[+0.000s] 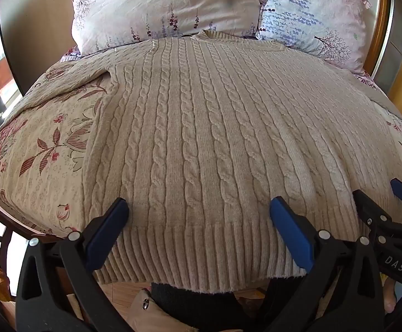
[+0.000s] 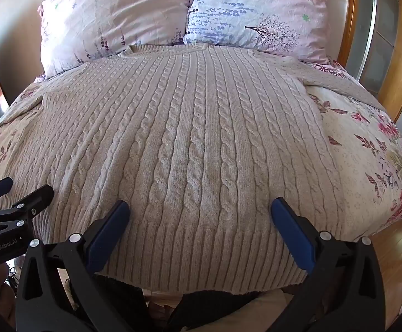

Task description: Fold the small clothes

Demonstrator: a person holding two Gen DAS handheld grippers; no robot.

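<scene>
Where left view ends: wardrobe door [image 2: 378, 41]

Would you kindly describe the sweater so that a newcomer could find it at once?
Start at the bed with its flowered bedspread and two pale printed pillows at the head. Spread flat down the middle, collar toward the pillows, lies the sweater. It is the only plain beige cable-knit piece, with a ribbed hem at the near edge.

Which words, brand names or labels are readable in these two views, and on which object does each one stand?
"DAS": on the black body of the right hand-held gripper, cut off at the edge of the left wrist view.
"GenRobot.AI": on the black body of the left hand-held gripper, in the right wrist view.
The cable-knit sweater and pillows show no text.
</scene>
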